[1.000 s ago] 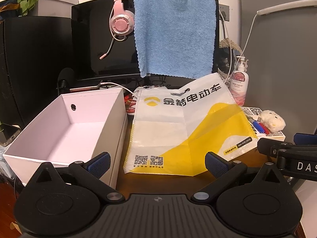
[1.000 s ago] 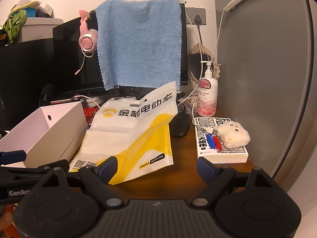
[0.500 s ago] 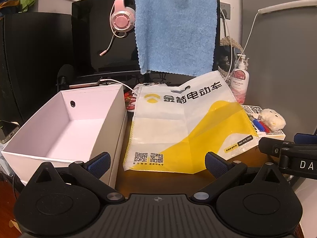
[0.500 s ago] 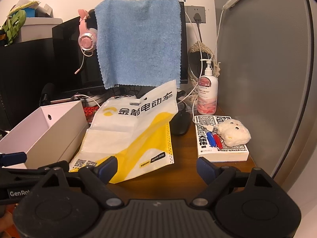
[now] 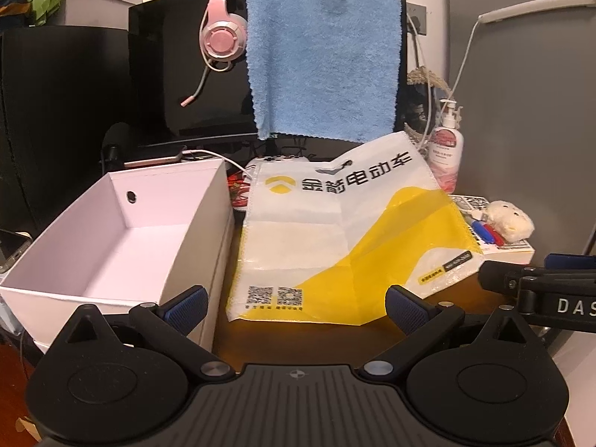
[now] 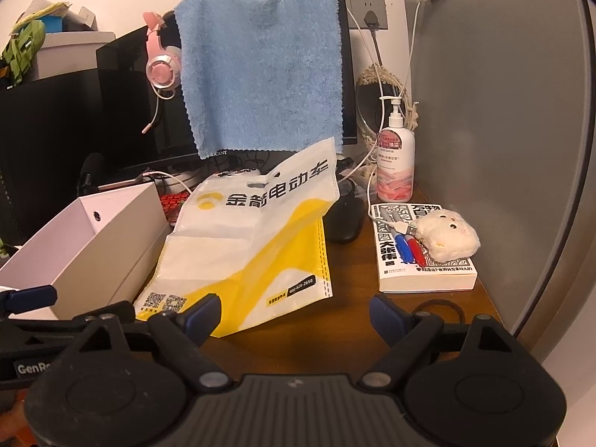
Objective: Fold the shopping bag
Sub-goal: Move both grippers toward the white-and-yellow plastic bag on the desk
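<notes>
A white and yellow shopping bag [image 5: 335,231] [image 6: 253,238] with black lettering lies unfolded on the wooden desk, its top edge propped up against things behind it. My left gripper [image 5: 294,303] hovers just short of the bag's near edge, open, with nothing between its blue pads. My right gripper [image 6: 294,314] stands open too, over the bare desk by the bag's near right corner, its left pad next to the yellow corner. Each gripper shows at the edge of the other's view.
A white open box [image 5: 111,231] [image 6: 85,246] stands left of the bag. A book [image 6: 424,260] with pens and a plush toy [image 6: 447,236] lies at the right, a pump bottle [image 6: 395,164] and mouse [image 6: 344,219] behind. A blue towel [image 5: 324,67] hangs over the monitor. A grey panel [image 6: 503,149] closes the right side.
Both views have shifted only slightly; the bag sits a little lower in the left wrist view. The bag lies as before and both grippers stay open.
</notes>
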### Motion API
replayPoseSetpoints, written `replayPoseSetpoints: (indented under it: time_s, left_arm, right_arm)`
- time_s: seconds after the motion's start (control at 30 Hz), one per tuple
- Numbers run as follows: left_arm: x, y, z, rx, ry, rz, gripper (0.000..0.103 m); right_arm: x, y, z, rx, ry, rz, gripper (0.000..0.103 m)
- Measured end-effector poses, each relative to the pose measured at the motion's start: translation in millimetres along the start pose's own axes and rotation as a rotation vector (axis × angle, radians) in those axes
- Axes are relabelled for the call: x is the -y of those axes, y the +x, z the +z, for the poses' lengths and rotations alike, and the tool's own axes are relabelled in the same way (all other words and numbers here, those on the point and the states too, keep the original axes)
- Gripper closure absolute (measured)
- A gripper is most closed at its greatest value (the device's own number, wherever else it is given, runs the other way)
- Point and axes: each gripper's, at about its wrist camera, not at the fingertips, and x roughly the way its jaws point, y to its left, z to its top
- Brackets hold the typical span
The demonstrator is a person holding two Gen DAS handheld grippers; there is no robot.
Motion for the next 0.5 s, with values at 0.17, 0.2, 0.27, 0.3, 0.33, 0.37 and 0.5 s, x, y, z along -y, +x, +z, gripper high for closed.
replayPoseSetpoints:
  time_s: [0.17,0.2,0.27,0.3,0.33,0.37,0.5]
  left_arm:
    - [1,2,-1,0.002,0.008,0.000,0.001]
    - [1,3,-2,0.003,0.010,-0.010,0.000]
    - [1,4,-3,0.002,0.011,-0.028,0.001]
    - [1,4,-3,0.006,0.011,-0.033,0.001]
    - [2,3,-4,0.019,0.011,-0.021,0.001]
    - [3,3,-5,0.032,0.012,-0.010,0.001]
    - [4,4,-5,0.058,0.009,0.012,0.001]
  right_arm:
    - [8,4,4,0.008,-0.008,-0.009,0.016]
    - [5,3,3,0.013,-0.011,-0.012,0.016]
    - [0,1,0,0.020,-0.013,-0.012,0.016]
    - [-2,1,-2,0.022,-0.014,-0.012,0.016]
    - [-1,2,-3,0.023,-0.015,-0.012,0.016]
    - [-2,0,-4,0.024,-0.016,-0.012,0.016]
    - [-5,-2,-8,0.026,-0.012,-0.003,0.016]
